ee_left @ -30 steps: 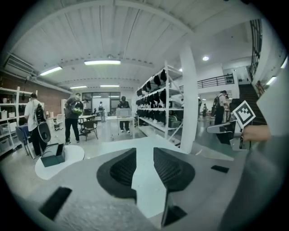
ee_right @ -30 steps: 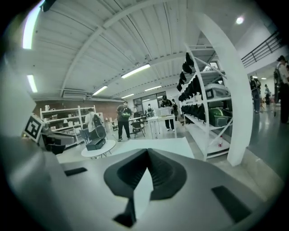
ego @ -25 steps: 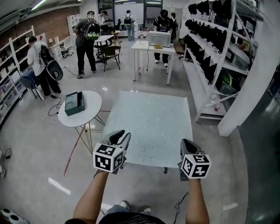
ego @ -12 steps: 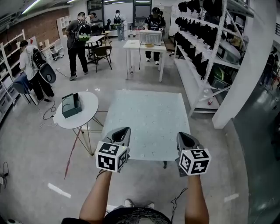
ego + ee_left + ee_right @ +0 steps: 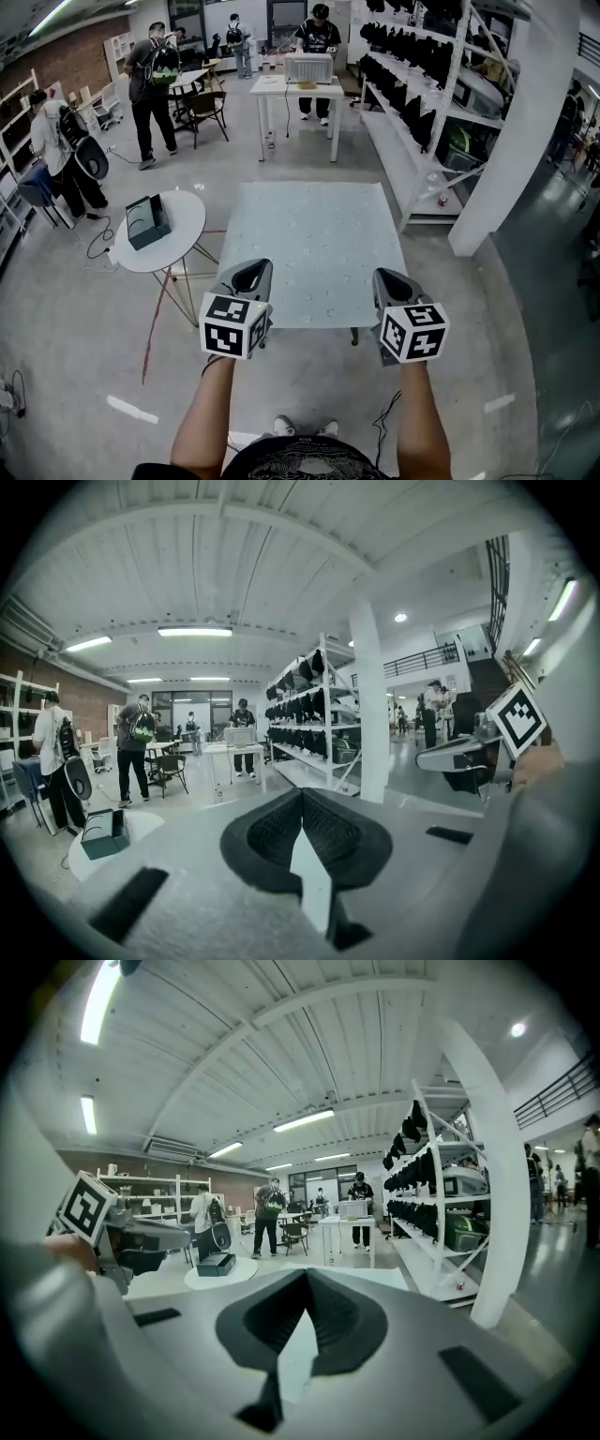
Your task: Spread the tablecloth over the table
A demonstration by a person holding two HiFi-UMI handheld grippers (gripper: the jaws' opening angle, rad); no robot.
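My left gripper has just closed and my right gripper is pressed together too, nothing pinched in either. The tablecloth lies flat just ahead of and below both tips (looks thin, limp, light). I'd pinch its near corners.

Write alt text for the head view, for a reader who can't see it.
Seen from above, a person's forearms hold the left gripper and right gripper, both shut, over the near edge of a rectangular table covered by a pale dotted tablecloth. A round white table bearing a dark box stands to its left; shelving and several standing people are behind.
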